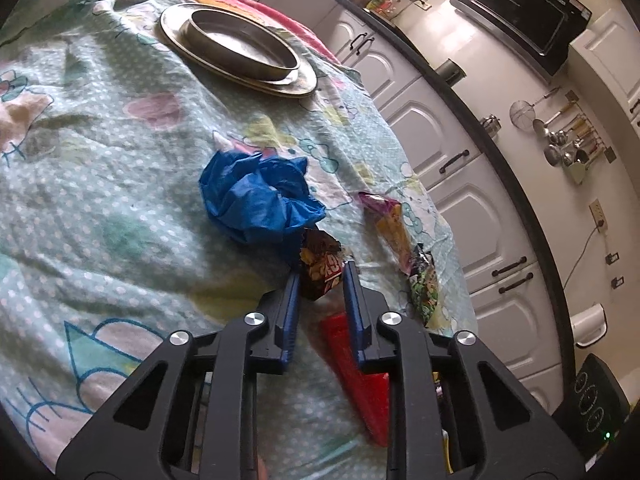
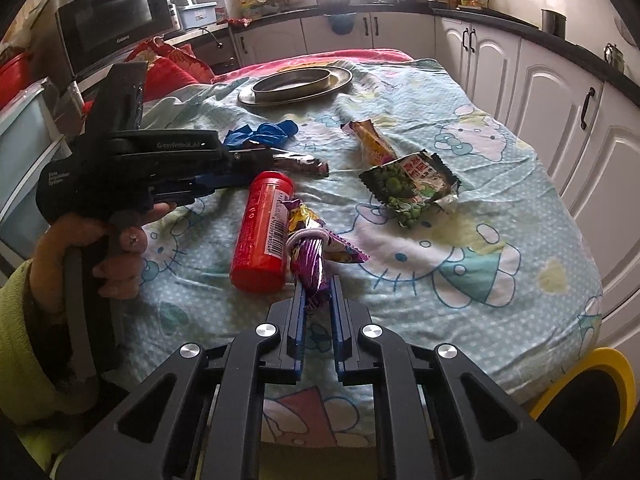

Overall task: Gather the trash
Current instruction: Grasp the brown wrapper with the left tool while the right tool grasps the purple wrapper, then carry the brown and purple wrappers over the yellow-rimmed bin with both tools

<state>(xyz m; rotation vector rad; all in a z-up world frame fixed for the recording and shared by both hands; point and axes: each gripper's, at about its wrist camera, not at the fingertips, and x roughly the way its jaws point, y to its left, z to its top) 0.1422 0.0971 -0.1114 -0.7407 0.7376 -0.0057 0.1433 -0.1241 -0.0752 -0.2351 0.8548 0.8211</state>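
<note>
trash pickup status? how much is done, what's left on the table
Done: nothing looks collected; no bin is in view. In hand: the left gripper is shut on a dark snack wrapper, and the right gripper is shut on a purple wrapper. Left on the sheet: red bottle, green pea packet, orange wrapper, crumpled blue bag.

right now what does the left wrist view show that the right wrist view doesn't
Only the left wrist view: utensils hanging on the wall, and the left tongs head-on, shut on a dark snack wrapper.

Only the right wrist view: the right tongs shut on a purple wrapper, the hand holding the left tool, a yellow-rimmed bin.

Both: metal plate, blue crumpled bag, red bottle, green pea packet.
</note>
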